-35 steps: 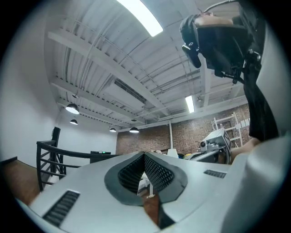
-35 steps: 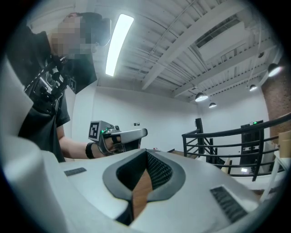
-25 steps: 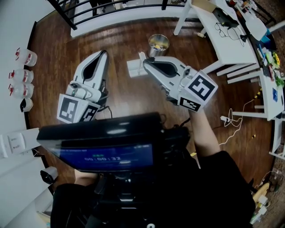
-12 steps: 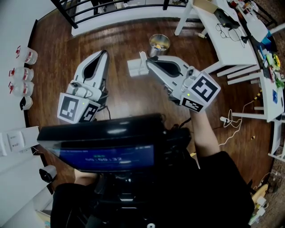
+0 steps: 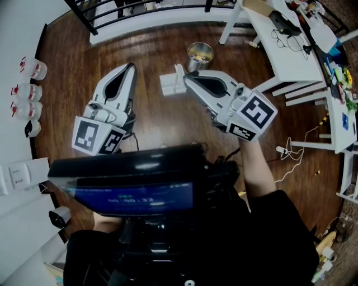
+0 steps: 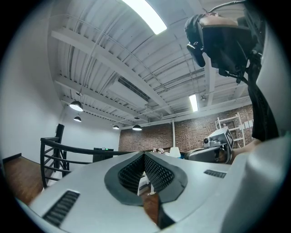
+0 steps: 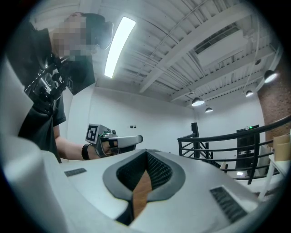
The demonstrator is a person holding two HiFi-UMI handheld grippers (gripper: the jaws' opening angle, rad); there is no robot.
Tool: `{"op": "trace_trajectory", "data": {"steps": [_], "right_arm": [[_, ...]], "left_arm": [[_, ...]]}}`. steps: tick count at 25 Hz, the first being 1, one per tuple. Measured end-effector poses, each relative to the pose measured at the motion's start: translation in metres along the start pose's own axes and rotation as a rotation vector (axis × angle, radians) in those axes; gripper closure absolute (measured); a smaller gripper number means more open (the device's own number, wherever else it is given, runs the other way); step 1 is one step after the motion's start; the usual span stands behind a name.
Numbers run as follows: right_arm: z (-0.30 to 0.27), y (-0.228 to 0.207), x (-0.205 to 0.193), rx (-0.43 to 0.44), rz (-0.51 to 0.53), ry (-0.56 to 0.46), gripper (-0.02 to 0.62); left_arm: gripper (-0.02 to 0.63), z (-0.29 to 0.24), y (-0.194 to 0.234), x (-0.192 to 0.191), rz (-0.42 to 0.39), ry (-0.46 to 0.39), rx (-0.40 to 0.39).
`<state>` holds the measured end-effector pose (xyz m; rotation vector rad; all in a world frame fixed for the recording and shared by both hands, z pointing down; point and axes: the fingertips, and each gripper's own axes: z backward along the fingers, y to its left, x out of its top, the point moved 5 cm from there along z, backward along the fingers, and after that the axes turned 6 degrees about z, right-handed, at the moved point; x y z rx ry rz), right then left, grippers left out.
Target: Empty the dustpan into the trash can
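Note:
In the head view a small metal trash can [image 5: 199, 56] with yellowish scraps inside stands on the wooden floor. Just left of it and nearer to me is a white dustpan [image 5: 169, 85] with its handle upright. My right gripper [image 5: 182, 79] hovers with its tip over the dustpan's right edge, shut and empty. The left gripper [image 5: 132, 66] is held further left, also shut and empty. In the left gripper view the jaws [image 6: 144, 155] meet with nothing between them, and the same holds in the right gripper view [image 7: 146, 153].
White tables [image 5: 279, 47] stand at the right with cables [image 5: 292, 152] on the floor beside them. A black railing [image 5: 112, 12] runs along the far side. A white shelf with bottles [image 5: 31, 84] is at the left. A screen device [image 5: 140, 187] sits at my chest.

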<state>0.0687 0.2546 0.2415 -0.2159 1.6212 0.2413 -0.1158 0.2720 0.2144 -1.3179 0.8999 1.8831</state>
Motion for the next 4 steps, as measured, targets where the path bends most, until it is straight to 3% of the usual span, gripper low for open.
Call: {"op": "trace_trajectory", "data": {"steps": [4], "right_arm": [[0.0003,-0.0017,-0.0003,0.004,0.001,0.007,0.595]], "left_arm": [[0.604,-0.0005,0.0020,-0.0017,0.004,0.016,0.009]]}}
